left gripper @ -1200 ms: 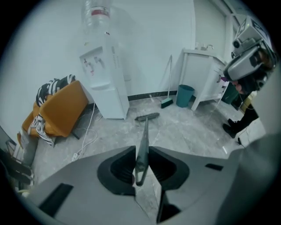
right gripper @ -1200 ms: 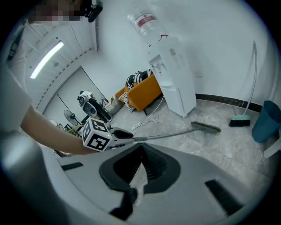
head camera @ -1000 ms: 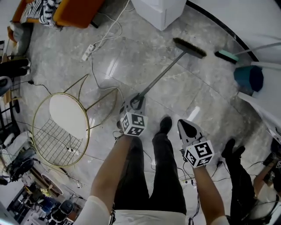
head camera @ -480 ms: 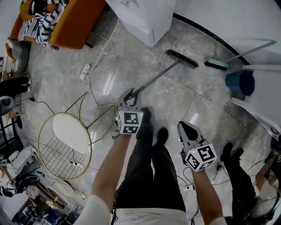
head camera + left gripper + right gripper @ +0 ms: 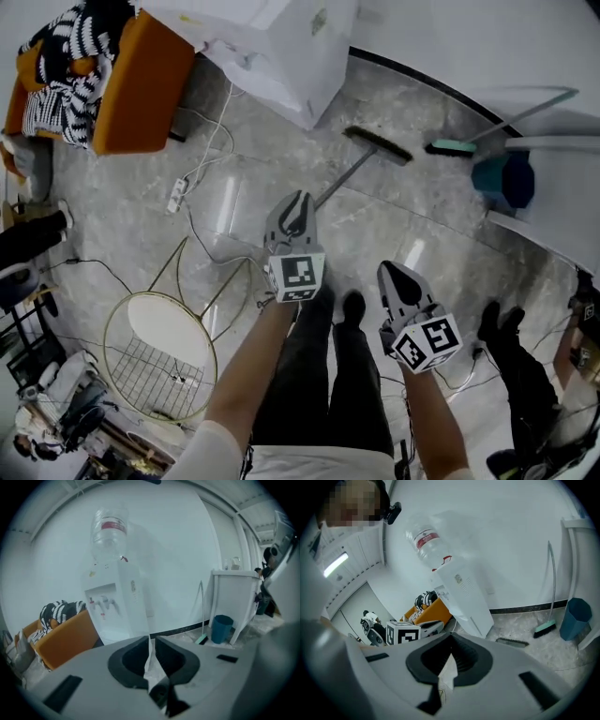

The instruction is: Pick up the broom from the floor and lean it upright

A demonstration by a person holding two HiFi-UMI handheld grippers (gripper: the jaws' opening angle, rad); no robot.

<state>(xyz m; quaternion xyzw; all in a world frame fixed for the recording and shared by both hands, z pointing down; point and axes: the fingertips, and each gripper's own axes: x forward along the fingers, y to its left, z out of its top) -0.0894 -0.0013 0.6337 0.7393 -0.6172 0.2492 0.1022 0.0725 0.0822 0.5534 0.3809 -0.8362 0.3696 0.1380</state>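
The broom lies on the marble floor, its dark brush head (image 5: 377, 145) close to the wall and its grey handle (image 5: 339, 178) running back toward me. My left gripper (image 5: 298, 199) hangs over the handle's near end, which it hides. Its jaws (image 5: 150, 641) have just been closing to a narrow gap, and nothing shows between the pads. Lower right, my right gripper (image 5: 392, 270) is shut and empty, its pads meeting at the tips (image 5: 451, 641). From the right gripper view the brush head (image 5: 513, 642) lies flat on the floor.
A white water dispenser (image 5: 291, 56) stands at the wall behind the broom, an orange sofa (image 5: 131, 80) to its left. A gold wire chair (image 5: 169, 323) and a power strip with cables (image 5: 175, 195) lie left. A teal bin (image 5: 502, 181), a green brush (image 5: 452, 147) and a bystander's legs (image 5: 525, 375) are right.
Both grippers have risen and moved forward toward the wall. The left gripper's jaws, open around the handle's end before, have narrowed. The broom stays on the floor.
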